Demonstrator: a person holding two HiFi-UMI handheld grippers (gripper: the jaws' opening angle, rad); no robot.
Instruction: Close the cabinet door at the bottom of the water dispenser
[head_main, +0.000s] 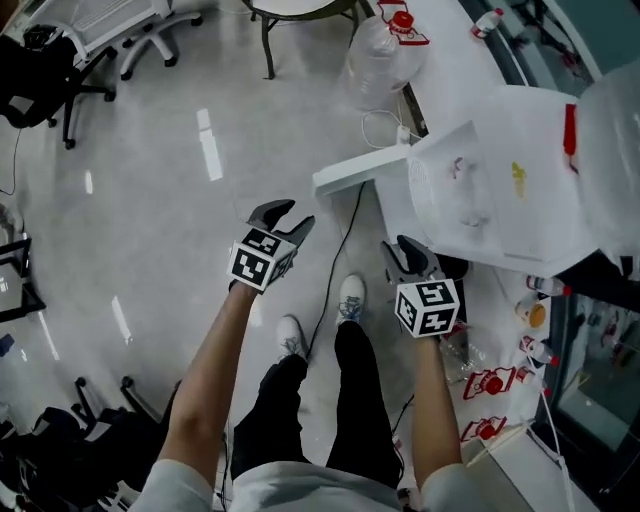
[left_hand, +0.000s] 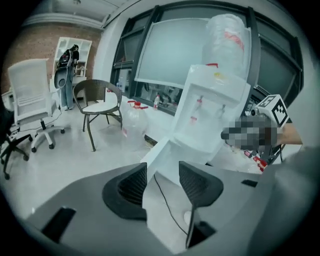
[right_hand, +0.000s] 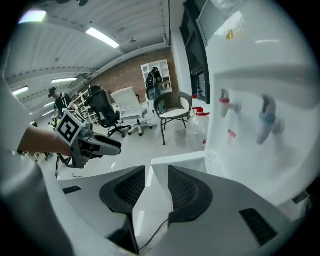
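Left gripper (head_main: 289, 216), right gripper (head_main: 408, 249) released, empty; cabinet door (head_main: 360, 172) ajar; taps (right_hand: 226, 105) show only in gripper views

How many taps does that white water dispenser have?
2. The red tap and the blue tap sit side by side on the front of the water dispenser. None seems to be hidden.

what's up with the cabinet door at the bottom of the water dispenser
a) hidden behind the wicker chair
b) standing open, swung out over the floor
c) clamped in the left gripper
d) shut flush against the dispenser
b: in the head view the white cabinet door juts out edge-on from the base of the water dispenser over the bare floor, with nothing gripping it.
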